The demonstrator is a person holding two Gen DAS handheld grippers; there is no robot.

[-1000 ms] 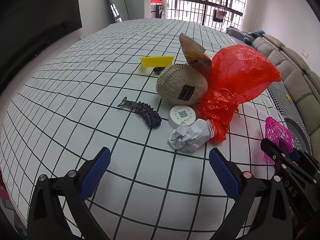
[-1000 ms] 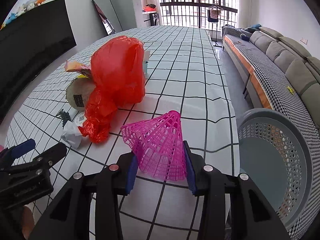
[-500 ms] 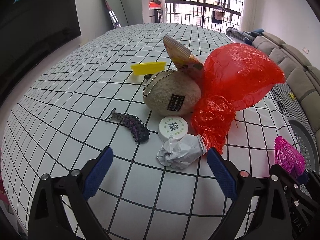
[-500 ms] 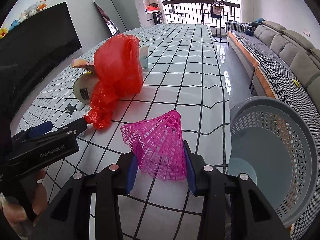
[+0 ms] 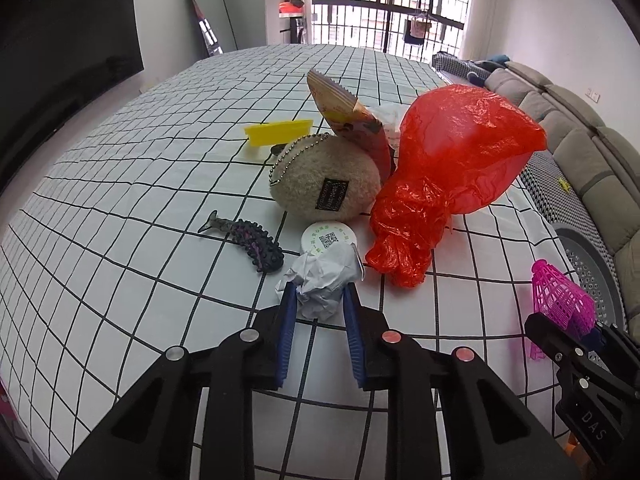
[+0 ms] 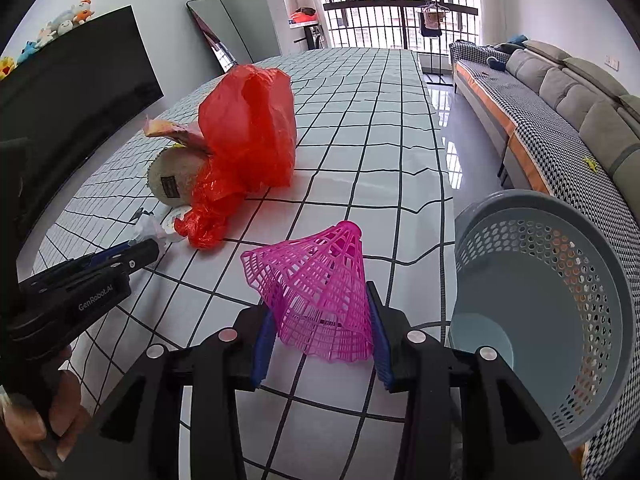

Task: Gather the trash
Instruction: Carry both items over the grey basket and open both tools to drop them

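trash on the checked table (image 5: pixel 120 208), largest first: red plastic bag (image 5: pixel 452 168); pink shuttlecock (image 6: pixel 320 296), clamped in right gripper (image 6: pixel 322 344) beside grey basket (image 6: pixel 560 320); crumpled paper (image 5: pixel 322 282), left gripper (image 5: pixel 320 312) just closed onto it.

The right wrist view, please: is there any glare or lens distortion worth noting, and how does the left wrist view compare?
Right wrist view: window blown out, its light glaring off the floor, grid lines bowed. Left wrist view: same bowing, window overexposed, dark corners; crumpled paper sharp.
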